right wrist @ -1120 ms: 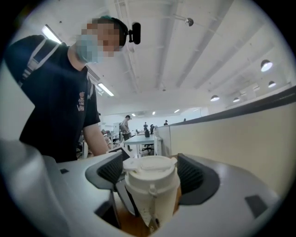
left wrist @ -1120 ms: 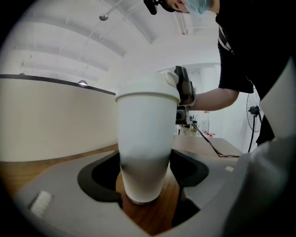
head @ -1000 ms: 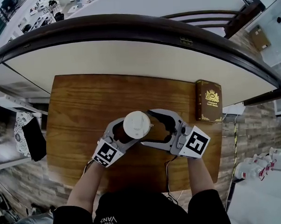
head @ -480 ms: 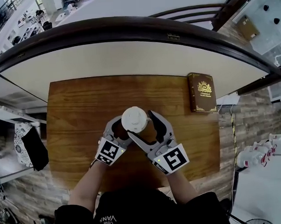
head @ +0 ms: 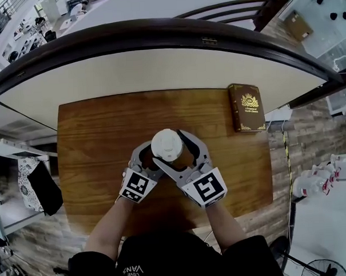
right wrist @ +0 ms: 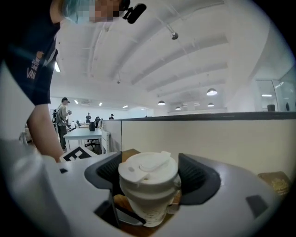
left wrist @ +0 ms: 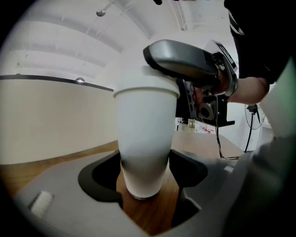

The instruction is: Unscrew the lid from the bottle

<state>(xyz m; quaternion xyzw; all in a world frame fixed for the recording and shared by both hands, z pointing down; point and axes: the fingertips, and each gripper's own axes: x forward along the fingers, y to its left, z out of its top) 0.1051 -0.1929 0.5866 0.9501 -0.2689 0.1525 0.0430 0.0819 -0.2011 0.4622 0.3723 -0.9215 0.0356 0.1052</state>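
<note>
A white bottle (left wrist: 141, 139) stands upright on the wooden table (head: 104, 126), capped by a white lid (head: 166, 144) with a flip tab. My left gripper (left wrist: 143, 172) is shut on the bottle's lower body, one jaw against each side. My right gripper (right wrist: 149, 172) comes in from the right at the top, and its two jaws press on opposite sides of the lid (right wrist: 148, 167). In the head view the left gripper (head: 151, 159) and right gripper (head: 173, 149) meet at the bottle in the middle of the table. The bottle's base is hidden there.
A brown book with gold print (head: 246, 107) lies at the table's far right corner. A curved cream partition (head: 158, 66) rises behind the table. A cable (head: 286, 158) hangs past the right edge. Bare wood lies to the left and at the back.
The right gripper, wide open beside the bottle a second ago, has swung in leftward and shut round the lid. The left gripper has kept its hold on the body.
</note>
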